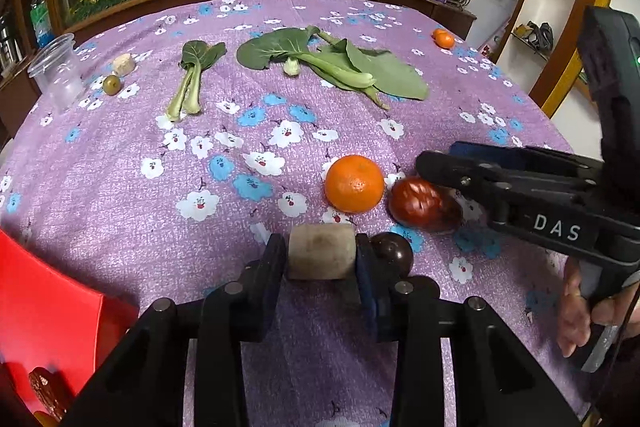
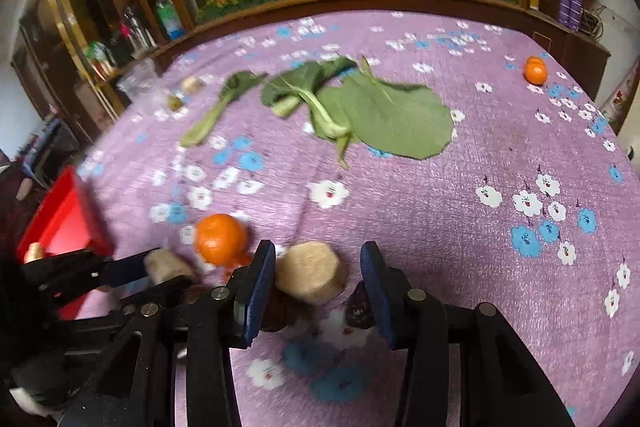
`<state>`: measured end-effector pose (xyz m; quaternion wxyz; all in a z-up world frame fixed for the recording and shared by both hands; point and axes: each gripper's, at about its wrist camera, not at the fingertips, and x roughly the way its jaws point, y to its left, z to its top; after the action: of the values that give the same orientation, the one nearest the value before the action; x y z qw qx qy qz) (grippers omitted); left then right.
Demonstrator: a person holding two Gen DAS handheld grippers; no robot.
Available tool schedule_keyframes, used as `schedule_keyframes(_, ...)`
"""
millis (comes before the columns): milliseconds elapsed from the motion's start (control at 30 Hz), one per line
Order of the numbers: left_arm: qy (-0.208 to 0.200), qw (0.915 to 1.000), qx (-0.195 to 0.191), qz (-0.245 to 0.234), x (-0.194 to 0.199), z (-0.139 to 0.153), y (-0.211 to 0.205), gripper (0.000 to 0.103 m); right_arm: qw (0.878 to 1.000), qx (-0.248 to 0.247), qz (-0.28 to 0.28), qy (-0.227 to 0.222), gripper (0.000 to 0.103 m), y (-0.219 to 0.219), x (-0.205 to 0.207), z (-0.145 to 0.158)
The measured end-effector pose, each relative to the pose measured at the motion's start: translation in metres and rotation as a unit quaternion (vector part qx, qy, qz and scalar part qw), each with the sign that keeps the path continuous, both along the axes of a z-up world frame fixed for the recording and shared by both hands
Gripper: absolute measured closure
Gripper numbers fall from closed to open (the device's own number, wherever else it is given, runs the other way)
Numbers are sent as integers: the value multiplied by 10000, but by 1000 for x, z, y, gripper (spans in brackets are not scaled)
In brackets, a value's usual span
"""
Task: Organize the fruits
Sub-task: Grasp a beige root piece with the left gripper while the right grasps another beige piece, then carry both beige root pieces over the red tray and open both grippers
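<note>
My left gripper (image 1: 322, 257) is shut on a beige cylindrical chunk (image 1: 322, 251) just above the purple floral cloth. A dark round fruit (image 1: 394, 253) sits right of its right finger. A mandarin (image 1: 354, 183) and a red-brown fruit (image 1: 424, 203) lie just beyond. My right gripper (image 2: 318, 277) is open around a second beige chunk (image 2: 310, 271) that rests on the cloth; its fingers show in the left wrist view (image 1: 444, 167). The left gripper (image 2: 152, 269) and the mandarin (image 2: 221, 238) also show in the right wrist view. A dark date (image 2: 360, 305) lies by the right finger.
A red tray (image 1: 52, 311) with a date stands at the near left, and shows in the right wrist view (image 2: 60, 223). Bok choy leaves (image 1: 332, 63), a clear plastic cup (image 1: 58, 73), a green fruit (image 1: 111, 85), a pale chunk (image 1: 122, 63) and a far mandarin (image 1: 444, 39) lie further back.
</note>
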<state>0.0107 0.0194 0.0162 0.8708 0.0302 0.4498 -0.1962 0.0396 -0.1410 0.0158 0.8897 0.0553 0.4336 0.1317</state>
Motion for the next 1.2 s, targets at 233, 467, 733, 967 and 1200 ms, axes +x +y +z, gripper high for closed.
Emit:
schedule_keyframes(233, -80, 9999, -72, 90, -4, 3, 3, 74, 9997, -106, 211, -107, 67, 8, -5, -1)
schedule_keyframes(467, -283, 9990, -222, 276, -19, 22, 13, 74, 9990, 425, -18, -104, 67, -8, -19, 1)
schedule_keyframes(733, -402, 9940, -669, 762, -48, 49, 59, 74, 9965, 752, 2, -357, 67, -3, -46, 32)
schedule_keyframes(967, -531, 9833, -925, 1473, -80, 61, 128, 74, 9937, 861, 567, -445, 67, 50, -70, 56)
schedule_keyframes(1200, -586, 9660, -895, 2355, -109, 57, 204, 73, 9859, 1074, 1273, -185, 66, 128, -83, 57)
